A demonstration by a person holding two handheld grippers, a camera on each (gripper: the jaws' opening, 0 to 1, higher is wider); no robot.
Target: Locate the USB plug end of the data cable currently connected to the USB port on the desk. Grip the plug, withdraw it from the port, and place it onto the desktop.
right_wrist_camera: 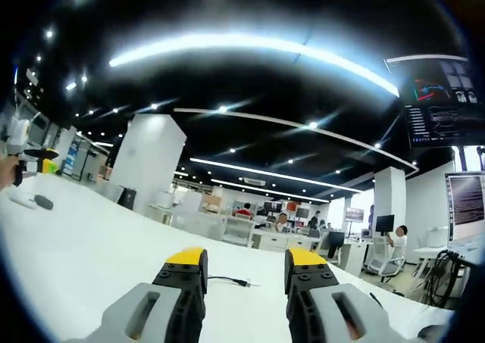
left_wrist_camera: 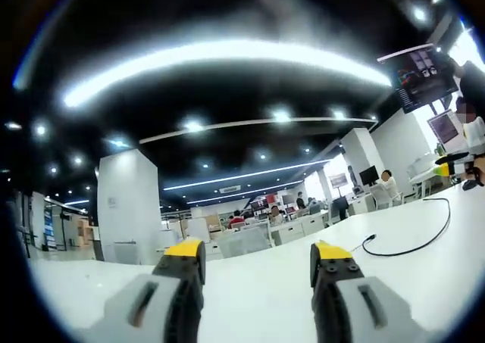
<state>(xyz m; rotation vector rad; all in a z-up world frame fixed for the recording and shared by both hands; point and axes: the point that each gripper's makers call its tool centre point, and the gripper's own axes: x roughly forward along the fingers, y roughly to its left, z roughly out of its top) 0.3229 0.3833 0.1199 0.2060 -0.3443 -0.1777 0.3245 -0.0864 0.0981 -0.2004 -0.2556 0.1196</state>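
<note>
White desk; black cable; open-plan office

The left claw has its two yellow-tipped jaws spread wide apart with nothing between them. The right claw also has its jaws parted and holds nothing.

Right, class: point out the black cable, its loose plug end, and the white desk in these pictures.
black cable (left_wrist_camera: 424, 241): left gripper view, on the curved stretch lying on the desk.
plug end (right_wrist_camera: 241, 283): right gripper view, on the cable's tip between the jaws.
white desk (right_wrist_camera: 91, 252): right gripper view, on bare desktop.
</note>
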